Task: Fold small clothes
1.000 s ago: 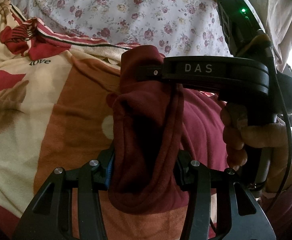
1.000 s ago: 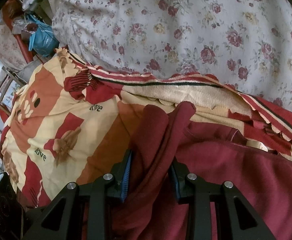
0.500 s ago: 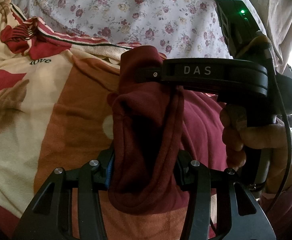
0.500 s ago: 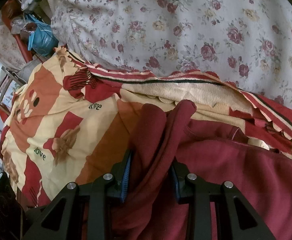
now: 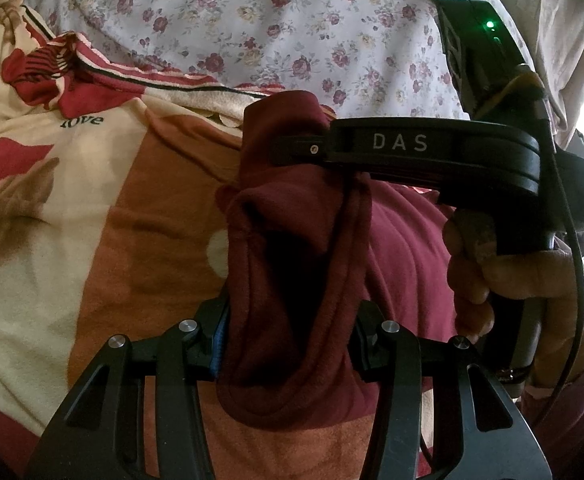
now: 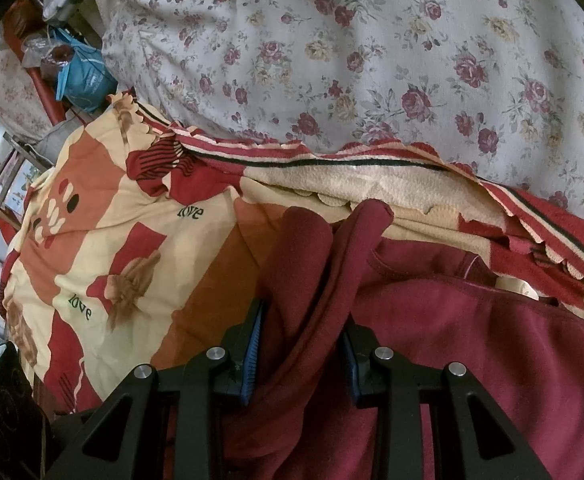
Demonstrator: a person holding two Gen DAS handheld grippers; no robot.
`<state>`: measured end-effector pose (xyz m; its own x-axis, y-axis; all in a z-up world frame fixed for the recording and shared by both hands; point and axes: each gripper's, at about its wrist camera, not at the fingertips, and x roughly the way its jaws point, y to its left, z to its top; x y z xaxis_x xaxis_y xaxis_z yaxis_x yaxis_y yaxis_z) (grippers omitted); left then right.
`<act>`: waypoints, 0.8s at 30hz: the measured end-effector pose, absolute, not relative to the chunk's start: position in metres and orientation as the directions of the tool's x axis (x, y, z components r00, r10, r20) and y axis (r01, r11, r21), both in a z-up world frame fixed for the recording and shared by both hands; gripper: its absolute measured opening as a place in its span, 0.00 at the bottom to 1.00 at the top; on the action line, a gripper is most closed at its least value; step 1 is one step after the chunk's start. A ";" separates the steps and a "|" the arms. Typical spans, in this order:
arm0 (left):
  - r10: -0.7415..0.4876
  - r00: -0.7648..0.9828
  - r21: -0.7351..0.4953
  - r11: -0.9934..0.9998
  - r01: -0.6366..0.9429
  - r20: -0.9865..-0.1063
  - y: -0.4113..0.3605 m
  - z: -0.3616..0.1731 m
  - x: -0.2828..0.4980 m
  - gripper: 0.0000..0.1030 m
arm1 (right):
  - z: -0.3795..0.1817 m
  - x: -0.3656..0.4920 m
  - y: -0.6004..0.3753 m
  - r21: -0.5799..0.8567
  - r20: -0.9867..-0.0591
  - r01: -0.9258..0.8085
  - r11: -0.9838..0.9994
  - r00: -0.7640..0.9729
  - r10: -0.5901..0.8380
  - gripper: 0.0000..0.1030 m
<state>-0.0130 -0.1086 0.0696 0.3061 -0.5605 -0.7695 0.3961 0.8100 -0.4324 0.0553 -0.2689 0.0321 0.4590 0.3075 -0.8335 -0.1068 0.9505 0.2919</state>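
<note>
The left gripper (image 5: 292,344) has its jaws partly closed and clamped on a bunched fold of the maroon garment (image 5: 292,264), which rises between the fingers and hangs in a pouch below them. Just beyond it, the right gripper (image 5: 292,148), seen side-on with "DAS" on its body, pinches the upper end of the same fold; a hand (image 5: 504,276) grips its handle at the right edge. In the right wrist view, the right gripper (image 6: 302,344) is likewise narrowly set and squeezing a thick ridge of the maroon garment (image 6: 472,344), whose bulk spreads out to the right.

The cloth lies on a cream, orange and red blanket (image 6: 103,240) printed with "love". Behind it runs a white quilt with a rose pattern (image 6: 372,40). At the far left of the right wrist view, a blue bag (image 6: 83,76) sits on red furniture.
</note>
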 end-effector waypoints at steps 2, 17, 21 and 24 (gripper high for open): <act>-0.560 0.307 -0.431 0.810 0.398 -0.769 -0.108 0.069 -0.013 0.44 | 0.032 0.055 -0.269 0.293 -0.834 -0.107 0.950 0.458 0.309 0.31; -0.557 0.308 -0.429 0.813 0.395 -0.771 -0.110 0.066 -0.013 0.44 | 0.030 0.056 -0.270 0.293 -0.832 -0.108 0.950 0.460 0.309 0.31; -0.567 0.318 -0.429 0.805 0.410 -0.760 -0.111 0.067 -0.015 0.40 | 0.030 0.056 -0.271 0.298 -0.827 -0.113 0.948 0.465 0.316 0.28; -0.587 0.325 -0.436 0.789 0.433 -0.741 -0.110 0.072 -0.018 0.23 | 0.035 0.052 -0.273 0.304 -0.816 -0.113 0.946 0.481 0.320 0.23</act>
